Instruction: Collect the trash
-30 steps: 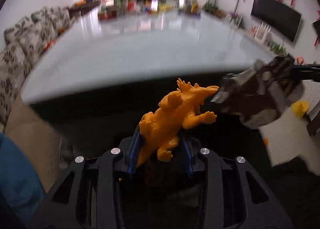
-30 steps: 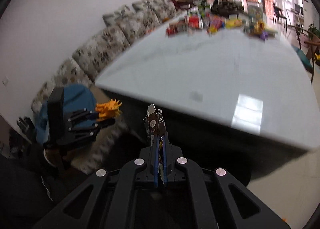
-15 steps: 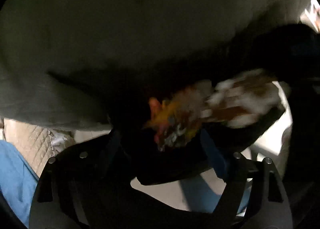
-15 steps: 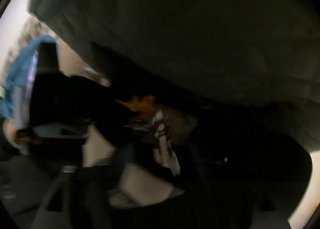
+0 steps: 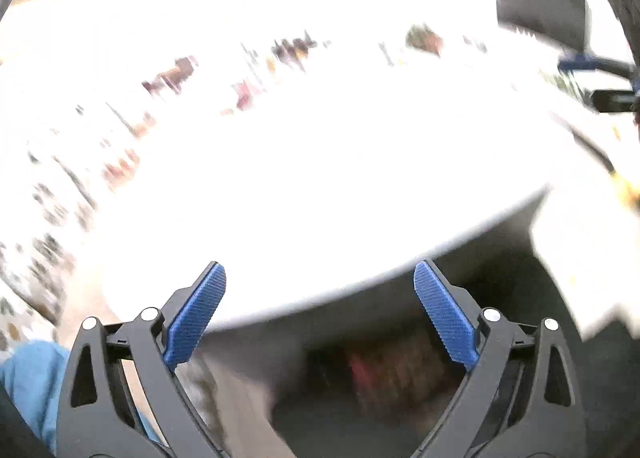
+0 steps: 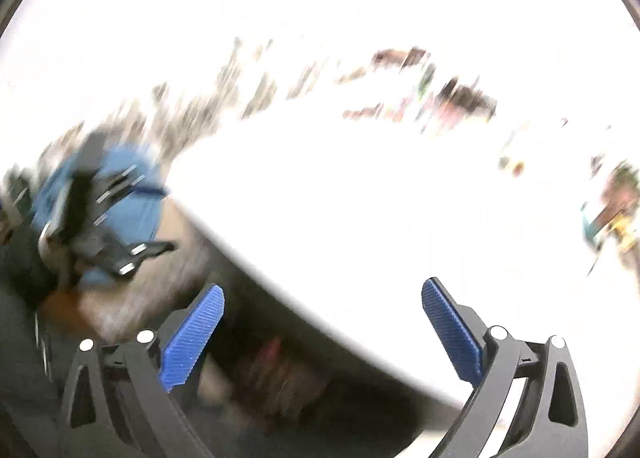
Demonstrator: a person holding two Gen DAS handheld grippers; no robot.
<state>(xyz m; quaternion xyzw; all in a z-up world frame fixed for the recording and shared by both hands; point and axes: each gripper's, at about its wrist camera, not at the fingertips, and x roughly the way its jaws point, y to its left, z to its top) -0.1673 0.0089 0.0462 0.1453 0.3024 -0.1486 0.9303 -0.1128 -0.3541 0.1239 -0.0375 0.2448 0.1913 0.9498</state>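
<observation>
- Trash: no piece of it sits between the blue ribbed pads [image 5: 196,314] of my left gripper [image 5: 320,316]; the jaws are opening, nearly full spread, with nothing gripped.
- Same on the other side: my right gripper [image 6: 323,332] has its jaws opening wide, blue ribbed pads [image 6: 192,338] bare, nothing between them.
- Directly below and between the left jaws is a dark opening holding a blurred reddish-brown mass [image 5: 396,370]. Probably trash lying in a bin or bag; blur is too heavy to confirm either.
- Right wrist view shows a similar blurred reddish lump [image 6: 272,370] in shadow under the table edge, low and just left of centre between my fingers. Likely the same heap, apart from the pads.
- Beyond both grippers: large white glossy tabletop [image 5: 320,185], badly overexposed. Its near edge runs across just past my fingertips.
- Far end of the table carries a smeared row of small coloured items [image 6: 440,105]; I cannot tell which are trash.
- From the right wrist view, my left gripper appears at far left, in front of a blue sleeve [image 6: 132,193].
- A dark flat screen [image 5: 540,17] hangs on the far wall, upper right in the left view.
- Judgement: a drop-off step looks finished, both hands empty.
- Next move calls for reaching out over the table toward the far clutter, picking one target per hand, jaws kept wide until the pads straddle it.
</observation>
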